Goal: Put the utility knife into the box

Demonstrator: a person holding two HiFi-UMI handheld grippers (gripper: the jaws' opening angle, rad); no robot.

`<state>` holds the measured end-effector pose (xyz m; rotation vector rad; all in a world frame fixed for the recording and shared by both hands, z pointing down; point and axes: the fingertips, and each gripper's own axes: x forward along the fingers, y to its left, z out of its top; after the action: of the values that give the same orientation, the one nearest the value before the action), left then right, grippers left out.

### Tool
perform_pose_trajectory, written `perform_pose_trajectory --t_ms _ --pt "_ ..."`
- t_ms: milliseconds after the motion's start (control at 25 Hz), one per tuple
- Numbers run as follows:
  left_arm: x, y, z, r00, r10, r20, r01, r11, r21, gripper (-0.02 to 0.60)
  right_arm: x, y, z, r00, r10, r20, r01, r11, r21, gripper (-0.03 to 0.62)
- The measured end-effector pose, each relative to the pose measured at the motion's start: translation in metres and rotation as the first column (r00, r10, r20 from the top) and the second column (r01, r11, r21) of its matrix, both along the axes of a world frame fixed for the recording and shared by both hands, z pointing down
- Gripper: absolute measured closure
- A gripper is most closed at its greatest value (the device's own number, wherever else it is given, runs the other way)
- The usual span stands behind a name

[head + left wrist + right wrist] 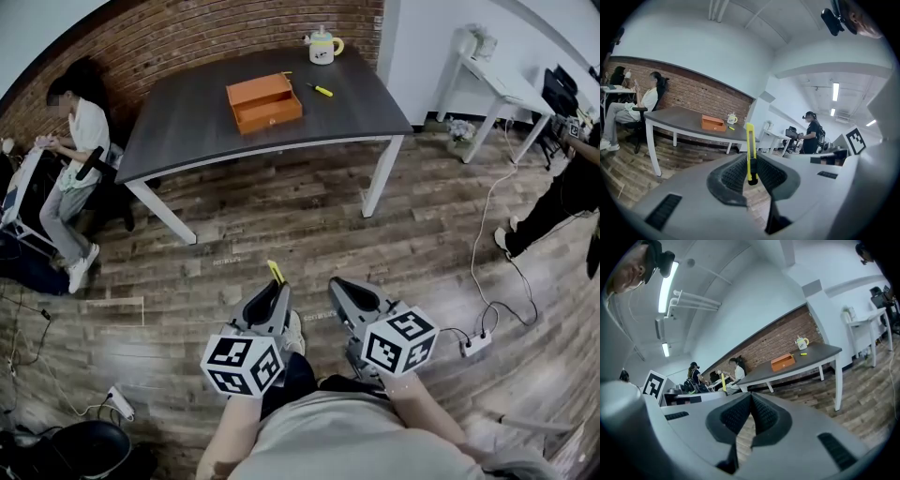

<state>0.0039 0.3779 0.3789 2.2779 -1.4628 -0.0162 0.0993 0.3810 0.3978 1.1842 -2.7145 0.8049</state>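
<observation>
My left gripper (275,284) is shut on a yellow utility knife (276,272), which sticks up between its pads (736,173) as a thin yellow bar (750,152). It is held low over the wooden floor, well short of the table. The orange box (264,101) lies on the dark table (187,103) far ahead and also shows small in the left gripper view (713,123) and the right gripper view (783,362). Beside the left one, my right gripper (339,287) is shut with nothing between its pads (740,413).
On the table, a small yellow object (322,90) lies right of the box and a mug (322,47) stands at the far edge. A person sits at the left (77,150); another stands at the right (572,192). A power strip (475,344) and cables lie on the floor.
</observation>
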Motion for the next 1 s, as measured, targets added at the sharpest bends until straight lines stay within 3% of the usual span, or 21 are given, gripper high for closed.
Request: perform_pose_trajectory --t_ms 400,600,1000 --pt "-0.040 -0.141 -0.011 0.997 0.073 0.011 -0.074 0.997 0.020 0.506 -0.039 -0.136 -0.017 0.998 0.062 -0.005 -0.062 0.997 0.035 0.588" --pt "-0.057 -0.199 -0.025 0.994 0.110 0.014 -0.110 0.993 0.051 0.506 -0.056 -0.189 -0.028 0.992 0.106 0.061 -0.108 0.994 0.021 0.589" --pt "-0.079 -0.228 -0.006 0.994 0.104 -0.028 -0.104 0.995 -0.002 0.506 -0.070 -0.232 -0.019 0.985 0.160 0.060 -0.159 0.987 -0.018 0.589"
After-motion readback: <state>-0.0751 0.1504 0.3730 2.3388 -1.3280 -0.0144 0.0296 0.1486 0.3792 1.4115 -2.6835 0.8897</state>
